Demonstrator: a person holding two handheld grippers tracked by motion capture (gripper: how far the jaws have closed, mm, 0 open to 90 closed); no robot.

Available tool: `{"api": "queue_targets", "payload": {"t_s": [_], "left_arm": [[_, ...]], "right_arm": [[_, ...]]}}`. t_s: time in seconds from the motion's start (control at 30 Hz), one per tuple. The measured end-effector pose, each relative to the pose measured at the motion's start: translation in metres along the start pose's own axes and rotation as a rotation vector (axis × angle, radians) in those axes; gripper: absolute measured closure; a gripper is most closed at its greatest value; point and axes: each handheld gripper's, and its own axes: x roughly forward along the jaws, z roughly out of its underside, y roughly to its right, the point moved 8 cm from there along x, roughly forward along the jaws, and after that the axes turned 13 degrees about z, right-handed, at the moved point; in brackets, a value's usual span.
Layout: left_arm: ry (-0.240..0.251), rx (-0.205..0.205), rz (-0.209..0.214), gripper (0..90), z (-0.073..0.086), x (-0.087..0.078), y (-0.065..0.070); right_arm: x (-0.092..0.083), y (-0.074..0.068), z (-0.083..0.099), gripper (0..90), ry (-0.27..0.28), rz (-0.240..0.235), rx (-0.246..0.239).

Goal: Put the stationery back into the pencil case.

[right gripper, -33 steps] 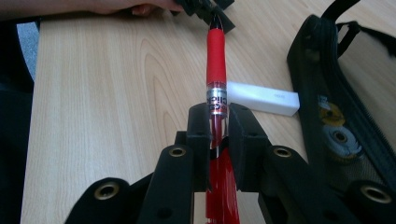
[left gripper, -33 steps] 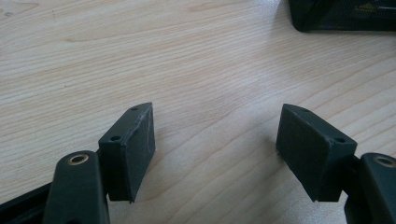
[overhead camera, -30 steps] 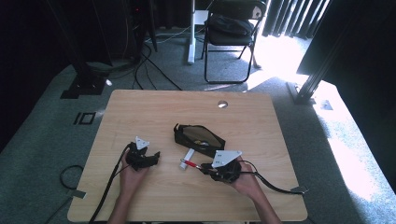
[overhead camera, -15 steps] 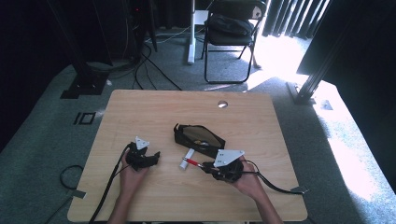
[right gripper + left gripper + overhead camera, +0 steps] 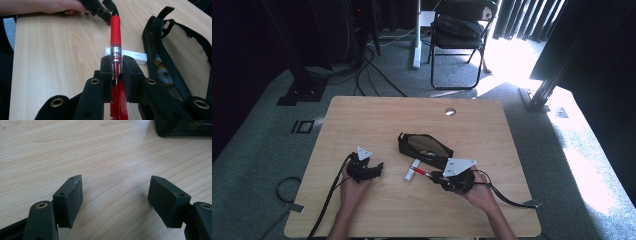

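Item: red pen (image 5: 115, 27), slim, with a clear barrel section and a silver band; judged light, rigid and smooth, so liable to swivel or slip if pinched near one end. It is held at mid-barrel, just behind the band, by the right claw (image 5: 117, 62), whose pads are pressed together on it; the tip points away, raised above the surface (image 5: 377, 115). A hold nearer the middle is judged steadiest

Lettering: print on the band is partly readable, perhaps "Clic", the rest too small to tell

Adjacent: white eraser-like block (image 5: 136, 56) lying flat under the pen; open black pencil case (image 5: 424, 148) just beside, soft-sided, with small items inside

Left claw (image 5: 116, 190): spread, nothing between the pads, low over bare wood
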Motion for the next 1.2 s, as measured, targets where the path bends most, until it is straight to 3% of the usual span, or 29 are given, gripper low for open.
{"api": "queue_targets", "payload": {"t_s": [0.53,1.2], "left_arm": [[0.001,0.001,0.000,28.7,0.000,0.000,0.000],[0.000,0.002,0.000,28.7,0.000,0.000,0.000]], "right_arm": [[-0.006,0.020,-0.007,79.5,0.019,0.032,0.019],[-0.009,0.039,-0.013,79.5,0.033,0.025,0.057]]}}
